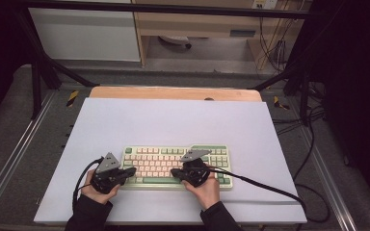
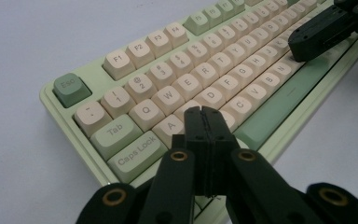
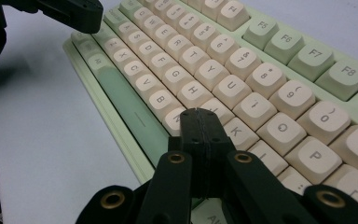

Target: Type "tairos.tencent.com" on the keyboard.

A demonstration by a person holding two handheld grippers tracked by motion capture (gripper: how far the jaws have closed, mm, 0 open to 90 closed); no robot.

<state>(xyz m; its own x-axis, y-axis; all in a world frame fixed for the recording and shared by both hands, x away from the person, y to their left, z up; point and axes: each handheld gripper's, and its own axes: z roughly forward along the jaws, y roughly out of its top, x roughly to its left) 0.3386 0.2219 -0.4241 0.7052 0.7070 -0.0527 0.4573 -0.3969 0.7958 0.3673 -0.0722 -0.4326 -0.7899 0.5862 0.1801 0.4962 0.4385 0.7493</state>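
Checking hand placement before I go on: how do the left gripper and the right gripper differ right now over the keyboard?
The left gripper has its tips over the keyboard's left letter keys, near A and S; the right gripper is over the right letter keys, near J and K. In the high view the left gripper points right along the keyboard, and the right gripper points left. Both have their jaws shut with nothing between them.

both hand-held grippers, left [image 1: 129,172] and right [image 1: 175,172], closed, tips facing inward.
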